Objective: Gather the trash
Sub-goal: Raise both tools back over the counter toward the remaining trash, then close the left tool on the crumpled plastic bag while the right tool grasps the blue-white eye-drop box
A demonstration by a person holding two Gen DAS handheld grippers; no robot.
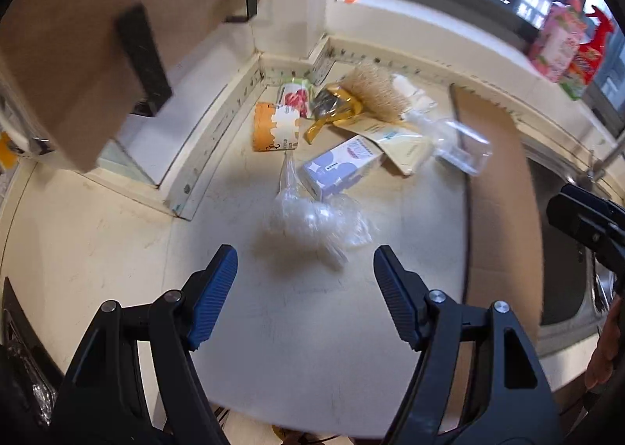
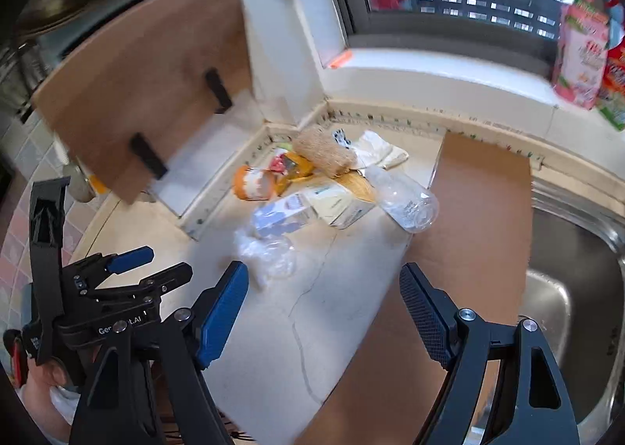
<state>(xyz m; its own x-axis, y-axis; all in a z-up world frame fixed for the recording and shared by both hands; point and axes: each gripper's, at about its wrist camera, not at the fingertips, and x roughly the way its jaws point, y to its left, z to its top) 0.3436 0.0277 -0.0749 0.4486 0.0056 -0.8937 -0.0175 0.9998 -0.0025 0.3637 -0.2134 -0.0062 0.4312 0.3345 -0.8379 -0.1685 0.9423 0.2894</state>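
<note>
A heap of trash lies in the counter's back corner: a crumpled clear plastic bag (image 1: 312,220) (image 2: 267,253), a purple-and-white carton (image 1: 341,167) (image 2: 283,214), an orange cup (image 1: 273,126) (image 2: 252,181), a clear plastic bottle (image 1: 455,140) (image 2: 406,199), cream packaging (image 1: 402,144), a yellow wrapper (image 1: 336,109) and a bristly brush (image 1: 373,91) (image 2: 324,150). My left gripper (image 1: 304,296) is open and empty, just short of the plastic bag. My right gripper (image 2: 324,316) is open and empty over the counter, farther from the heap. The left gripper also shows in the right wrist view (image 2: 129,269).
A flat brown cardboard sheet (image 1: 500,187) (image 2: 461,242) lies on the counter beside a steel sink (image 2: 578,288). A wooden cabinet door (image 1: 70,54) (image 2: 144,85) hangs at the left. Colourful packets (image 2: 582,50) stand on the window sill.
</note>
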